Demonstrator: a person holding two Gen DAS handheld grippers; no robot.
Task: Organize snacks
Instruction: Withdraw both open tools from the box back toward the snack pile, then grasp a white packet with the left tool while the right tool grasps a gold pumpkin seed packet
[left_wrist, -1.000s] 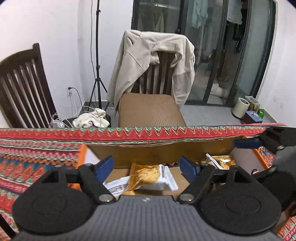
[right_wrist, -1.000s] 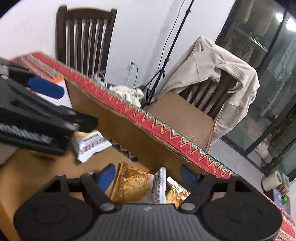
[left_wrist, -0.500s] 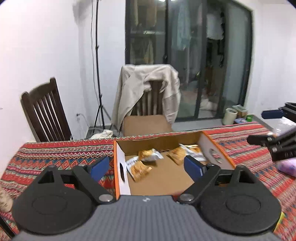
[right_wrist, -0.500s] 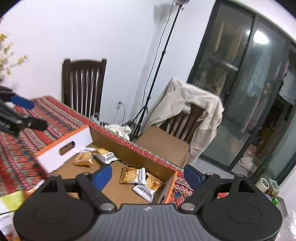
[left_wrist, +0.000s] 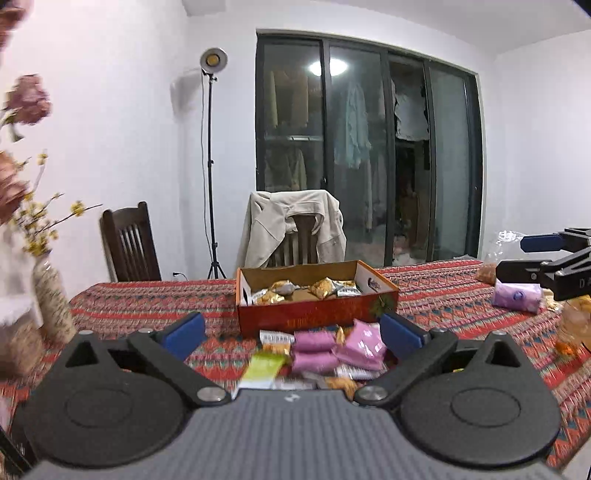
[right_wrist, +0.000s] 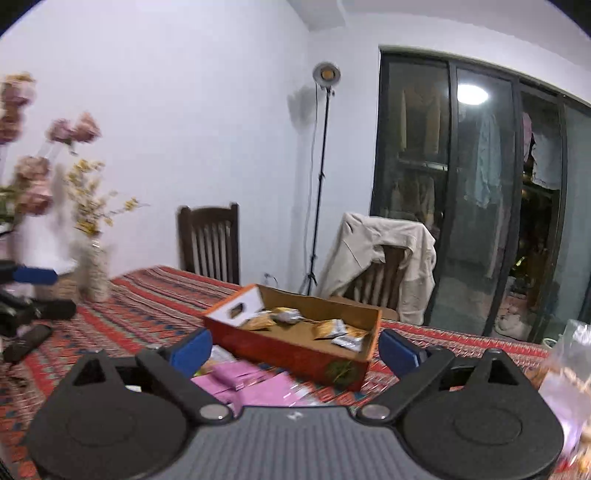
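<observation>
An orange cardboard box (left_wrist: 314, 318) (right_wrist: 266, 347) stands mid-table with several gold snack packets (left_wrist: 322, 287) (right_wrist: 328, 328) inside. In front of it lies a loose pile of pink packets (left_wrist: 351, 347) (right_wrist: 242, 374) and a green packet (left_wrist: 264, 365). My left gripper (left_wrist: 292, 332) hovers over the pile, back from the box, its jaws opening with nothing between them. My right gripper (right_wrist: 295, 350) is also back from the box, jaws opening and empty. Each gripper shows in the other's view: the right gripper (left_wrist: 511, 256) at the right edge, the left gripper (right_wrist: 62, 291) at the left edge.
A vase of dried flowers (left_wrist: 51, 306) (right_wrist: 94, 275) stands at the table's left end. A black remote (right_wrist: 26, 341) lies near it. A pink pack (left_wrist: 517, 301) and a clear plastic bag (right_wrist: 569, 369) of snacks sit on the right. Two chairs stand beyond the far edge.
Both grippers have pulled far back from inside the box and risen a little. Their jaws have spread wider. The snack pile in front of the box has come into view.
</observation>
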